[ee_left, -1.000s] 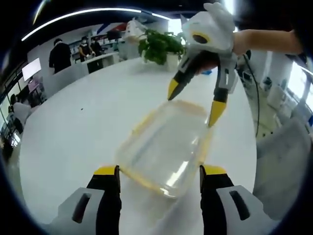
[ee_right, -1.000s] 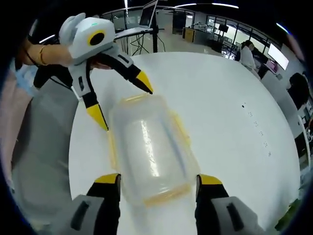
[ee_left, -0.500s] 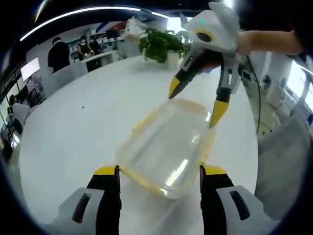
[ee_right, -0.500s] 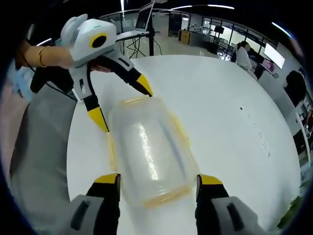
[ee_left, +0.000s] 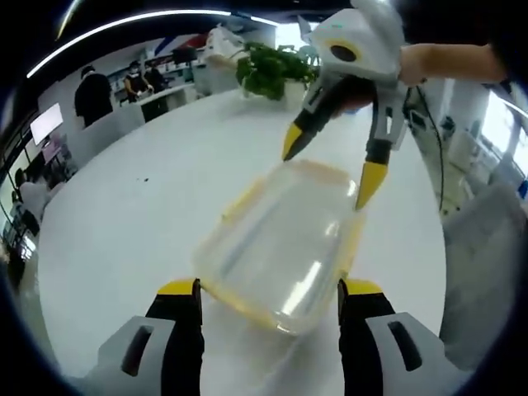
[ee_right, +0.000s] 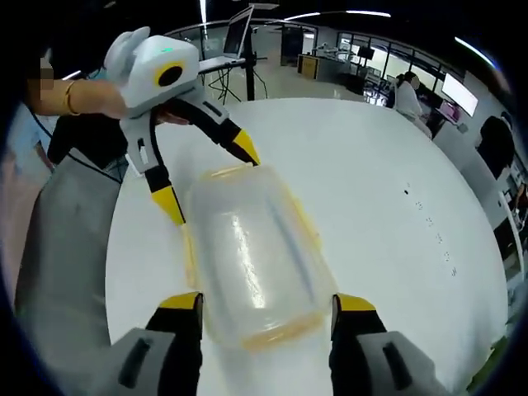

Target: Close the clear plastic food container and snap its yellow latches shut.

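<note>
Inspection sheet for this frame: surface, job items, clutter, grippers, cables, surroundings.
Surface: round white table, bare apart from small dark specks.
Job's things: clear container with its lid on; yellow latches along its edges, state unclear.
Clutter: potted plant at the far edge.
Grippers: left gripper and right gripper both open, each straddling one end of the container.
Cables: dark cable hanging beside the person's arm.
Surroundings: office, people at desks, laptop on stand.
</note>
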`<state>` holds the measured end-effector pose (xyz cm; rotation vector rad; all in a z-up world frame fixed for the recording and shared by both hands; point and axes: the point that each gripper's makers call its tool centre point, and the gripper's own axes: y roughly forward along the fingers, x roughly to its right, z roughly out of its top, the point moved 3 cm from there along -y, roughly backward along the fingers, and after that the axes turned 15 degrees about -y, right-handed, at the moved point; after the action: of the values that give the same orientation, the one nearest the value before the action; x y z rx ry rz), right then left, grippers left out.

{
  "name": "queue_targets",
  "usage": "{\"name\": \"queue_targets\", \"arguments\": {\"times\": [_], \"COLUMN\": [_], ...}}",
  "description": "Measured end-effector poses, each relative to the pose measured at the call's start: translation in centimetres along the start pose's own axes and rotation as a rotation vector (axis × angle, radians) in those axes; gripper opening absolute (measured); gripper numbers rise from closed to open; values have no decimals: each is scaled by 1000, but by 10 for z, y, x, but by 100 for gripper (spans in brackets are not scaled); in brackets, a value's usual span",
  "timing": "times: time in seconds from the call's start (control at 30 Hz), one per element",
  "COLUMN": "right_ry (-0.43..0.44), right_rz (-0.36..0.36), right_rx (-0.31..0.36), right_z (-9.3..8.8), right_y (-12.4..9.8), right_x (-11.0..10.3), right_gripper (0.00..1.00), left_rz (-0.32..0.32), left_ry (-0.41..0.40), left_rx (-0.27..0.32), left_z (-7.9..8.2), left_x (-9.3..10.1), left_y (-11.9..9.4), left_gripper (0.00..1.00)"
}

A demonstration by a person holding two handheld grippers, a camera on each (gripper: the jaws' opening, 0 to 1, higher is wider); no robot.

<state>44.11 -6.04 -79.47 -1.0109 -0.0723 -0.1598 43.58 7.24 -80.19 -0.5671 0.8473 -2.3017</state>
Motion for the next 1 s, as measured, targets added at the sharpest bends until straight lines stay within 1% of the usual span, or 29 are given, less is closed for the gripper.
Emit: {"name": "queue_targets", "arguments": {"times": [0.27,0.6,0.93,1.0], "right_ry": [-1,6,2,7], "right_rz": [-5,-17,-19,-24], "right_rx": [20,42,56,65], "right_z": [6,11,13,15], "right_y": [6,13,18,19], "right_x": [17,40,61,64], "right_gripper": [62,62,62,62], "left_rz": [1,-5,-10,3], "left_ry": [1,11,7,27], "left_rx": [3,2,13,5], "left_z": [6,19,29,29], "left_x": [-17,-41,-58,-61], "left_y": [1,9,16,20], "left_gripper": [64,64,64,65]}}
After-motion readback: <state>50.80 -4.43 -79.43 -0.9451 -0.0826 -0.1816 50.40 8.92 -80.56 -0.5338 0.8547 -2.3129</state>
